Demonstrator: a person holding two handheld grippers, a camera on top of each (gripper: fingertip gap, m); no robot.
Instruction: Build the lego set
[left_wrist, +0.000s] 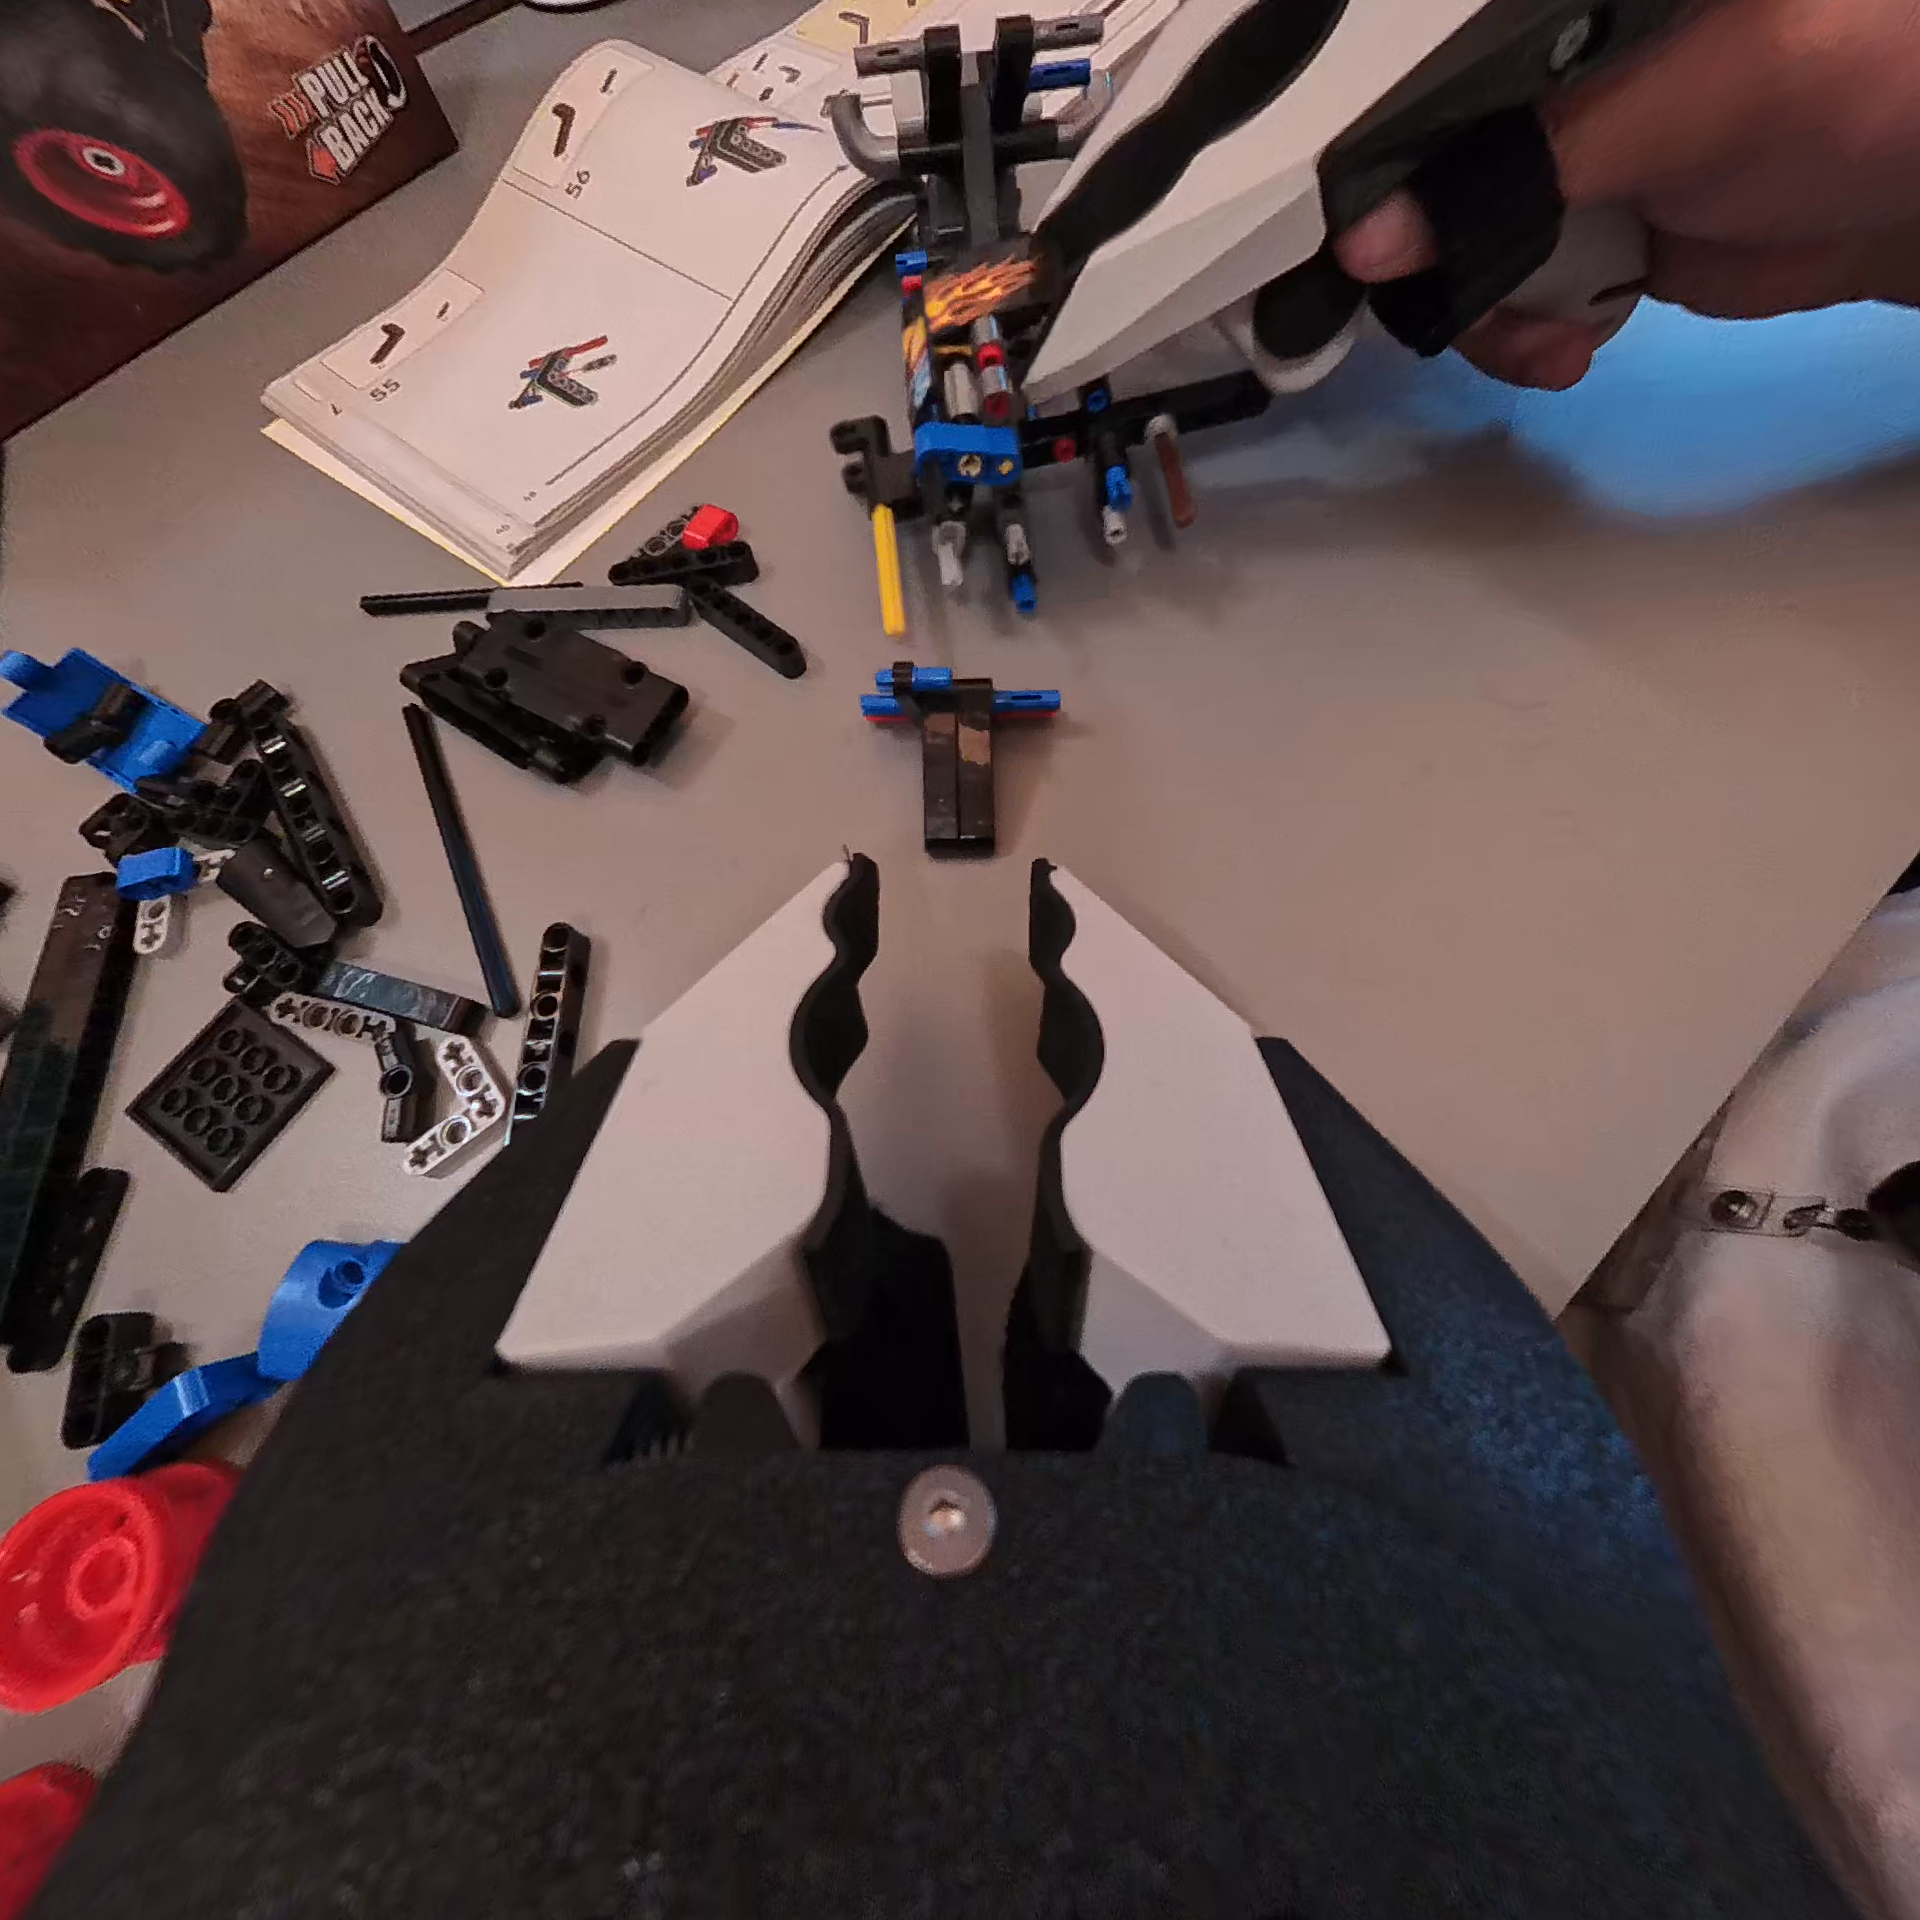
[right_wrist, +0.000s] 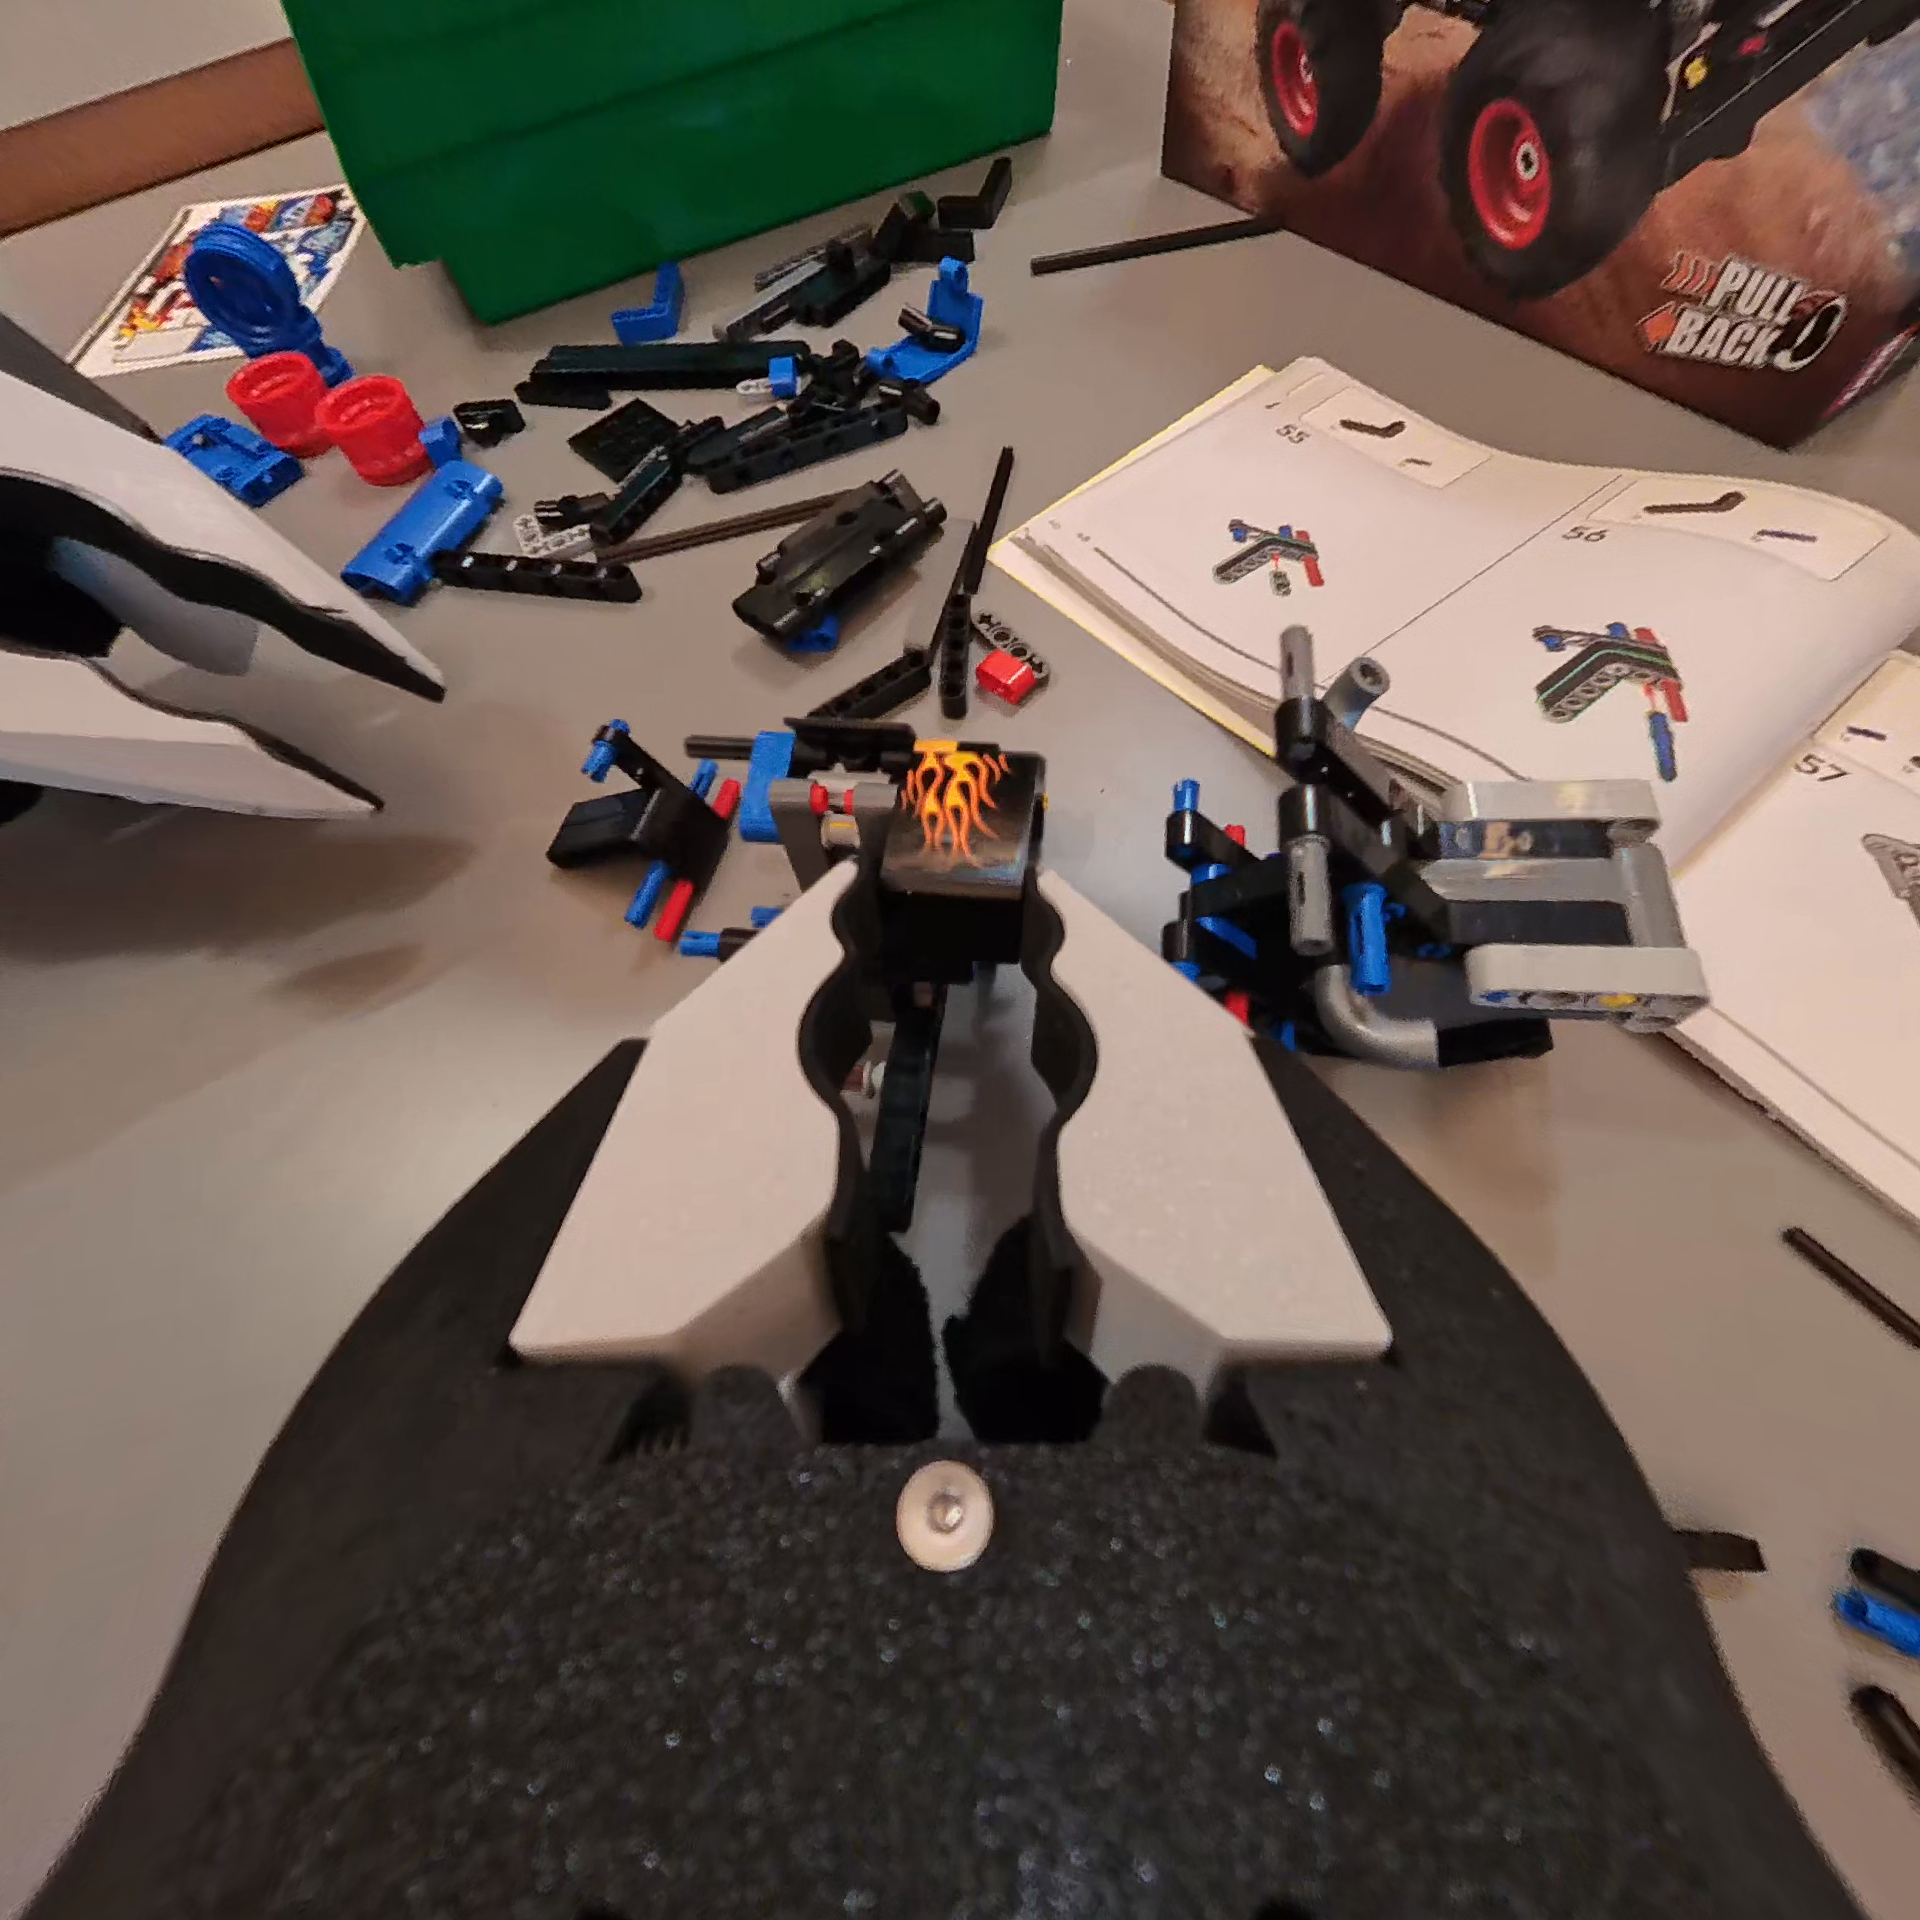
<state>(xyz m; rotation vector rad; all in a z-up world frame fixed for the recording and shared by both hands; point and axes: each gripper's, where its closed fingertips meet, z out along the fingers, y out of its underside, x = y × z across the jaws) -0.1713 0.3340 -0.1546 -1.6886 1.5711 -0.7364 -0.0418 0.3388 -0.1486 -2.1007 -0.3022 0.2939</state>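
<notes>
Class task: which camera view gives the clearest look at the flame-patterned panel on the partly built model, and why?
The right wrist view: the flame-patterned panel faces the camera, sharp and central, just beyond the right gripper clamped on the model. In the left wrist view the same panel is distant, seen obliquely, and partly covered by that gripper's finger.

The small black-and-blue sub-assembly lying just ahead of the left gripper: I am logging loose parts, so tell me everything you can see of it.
The small sub-assembly is T-shaped: two glossy black plastic beams side by side form the stem, crossed at the far end by blue pieces with a red part beneath and a black clip. It lies flat on the grey table, its stem pointing towards the left gripper, which is open, just short of it and not touching. It lies apart from the main model beyond, which the right gripper holds.
</notes>
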